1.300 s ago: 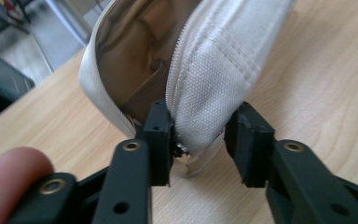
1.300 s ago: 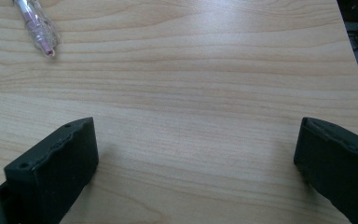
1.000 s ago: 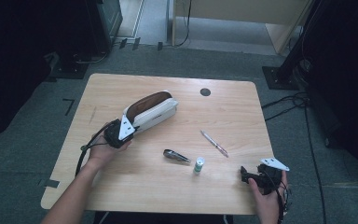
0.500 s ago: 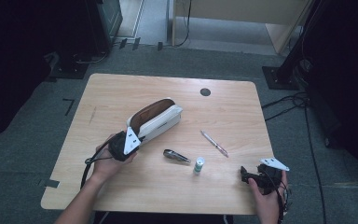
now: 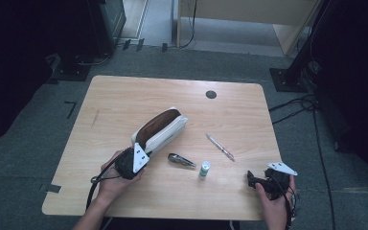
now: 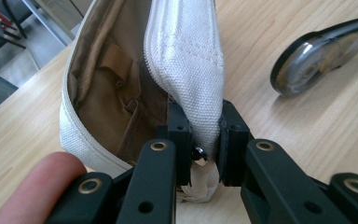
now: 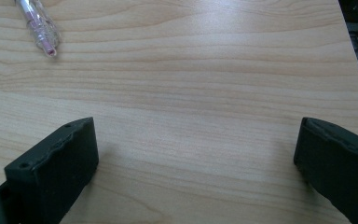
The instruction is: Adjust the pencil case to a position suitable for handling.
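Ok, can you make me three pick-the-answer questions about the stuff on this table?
1. Where is the pen?
A. inside the pouch
B. on the table, right of the pouch
C. on the floor

2. What colour is the pouch outside?
A. white
B. red
C. black

3. How do the left gripper's jaws stand?
A. wide open
B. shut on the pouch
C. shut on the pen

Answers: B, the pen lies on bare wood; A, its cloth is white; B, the jaws pinch its zipper end.

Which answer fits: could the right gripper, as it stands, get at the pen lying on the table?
Probably yes. The right gripper stands open with nothing between its jaws, and bare table lies between it and the pen; the small bottle sits off to one side.
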Demonstrator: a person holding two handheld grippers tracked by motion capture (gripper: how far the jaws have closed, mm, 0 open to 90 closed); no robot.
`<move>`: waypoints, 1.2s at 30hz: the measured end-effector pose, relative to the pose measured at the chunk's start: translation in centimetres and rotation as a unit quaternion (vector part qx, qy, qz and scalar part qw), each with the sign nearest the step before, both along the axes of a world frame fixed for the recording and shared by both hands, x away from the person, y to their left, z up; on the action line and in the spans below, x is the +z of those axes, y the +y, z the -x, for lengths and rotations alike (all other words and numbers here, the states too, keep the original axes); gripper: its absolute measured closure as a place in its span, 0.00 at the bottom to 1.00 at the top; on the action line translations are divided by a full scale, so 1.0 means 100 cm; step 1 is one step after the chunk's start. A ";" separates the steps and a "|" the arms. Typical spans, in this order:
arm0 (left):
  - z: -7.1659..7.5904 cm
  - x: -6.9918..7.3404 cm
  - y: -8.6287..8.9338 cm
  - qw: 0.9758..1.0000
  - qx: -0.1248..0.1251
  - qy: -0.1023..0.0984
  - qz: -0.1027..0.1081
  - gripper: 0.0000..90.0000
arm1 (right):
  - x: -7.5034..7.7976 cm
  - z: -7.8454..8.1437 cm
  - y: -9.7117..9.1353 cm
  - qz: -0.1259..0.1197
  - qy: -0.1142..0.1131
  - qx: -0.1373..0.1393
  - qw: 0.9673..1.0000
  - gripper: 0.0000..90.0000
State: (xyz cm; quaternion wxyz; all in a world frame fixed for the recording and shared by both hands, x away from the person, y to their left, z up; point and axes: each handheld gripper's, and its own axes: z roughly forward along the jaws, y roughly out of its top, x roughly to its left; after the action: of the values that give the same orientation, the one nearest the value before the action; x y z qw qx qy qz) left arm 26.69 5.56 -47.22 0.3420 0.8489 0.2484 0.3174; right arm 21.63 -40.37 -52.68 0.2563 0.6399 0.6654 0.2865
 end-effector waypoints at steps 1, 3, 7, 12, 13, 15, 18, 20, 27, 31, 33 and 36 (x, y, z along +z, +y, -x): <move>0.001 0.000 0.001 1.000 0.000 -0.001 0.002 0.88 | 0.000 0.000 0.000 0.000 0.000 0.000 1.000 0.00; 0.001 0.000 0.003 1.000 0.001 0.002 0.008 0.86 | 0.000 0.000 0.000 -0.001 0.000 -0.001 1.000 0.00; 0.001 0.000 0.006 1.000 -0.005 0.010 0.021 0.81 | 0.000 0.000 0.000 -0.001 0.000 0.000 1.000 0.00; 0.003 -0.001 0.010 0.999 -0.012 0.017 0.049 0.72 | 0.000 0.000 0.000 -0.001 0.000 0.000 1.000 0.00; 0.004 0.000 0.011 0.998 -0.014 0.018 0.052 0.70 | 0.000 0.000 0.000 -0.001 0.000 -0.001 1.000 0.00; 0.006 0.002 0.013 0.998 -0.020 0.016 0.064 0.66 | 0.000 0.000 0.000 -0.001 0.000 -0.001 1.000 0.00; 0.009 0.006 0.016 0.997 -0.028 0.016 0.077 0.61 | 0.000 0.000 0.000 -0.001 0.000 0.000 1.000 0.00; 0.011 0.009 0.019 0.995 -0.028 0.017 0.092 0.58 | 0.000 0.000 0.000 -0.001 0.000 -0.001 1.000 0.00; 0.016 0.019 0.033 0.989 -0.027 0.030 0.143 0.44 | 0.000 0.000 0.000 -0.001 0.000 -0.001 1.000 0.00; 0.017 0.026 0.047 0.984 -0.020 0.036 0.172 0.38 | 0.000 0.000 0.000 -0.001 0.000 -0.001 1.000 0.00; 0.016 0.027 0.054 0.982 -0.016 0.042 0.185 0.33 | 0.000 0.000 0.000 -0.001 0.000 -0.001 1.000 0.00; 0.015 0.028 0.064 0.979 0.003 0.045 0.198 0.27 | 0.000 -0.001 0.001 -0.001 0.000 0.000 1.000 0.00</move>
State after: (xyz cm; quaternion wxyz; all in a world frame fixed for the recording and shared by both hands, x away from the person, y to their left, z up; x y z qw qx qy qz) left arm 25.17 11.97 -44.45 0.4906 0.7769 0.3242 0.2251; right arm 21.70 -40.31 -52.69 0.2559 0.6403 0.6647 0.2875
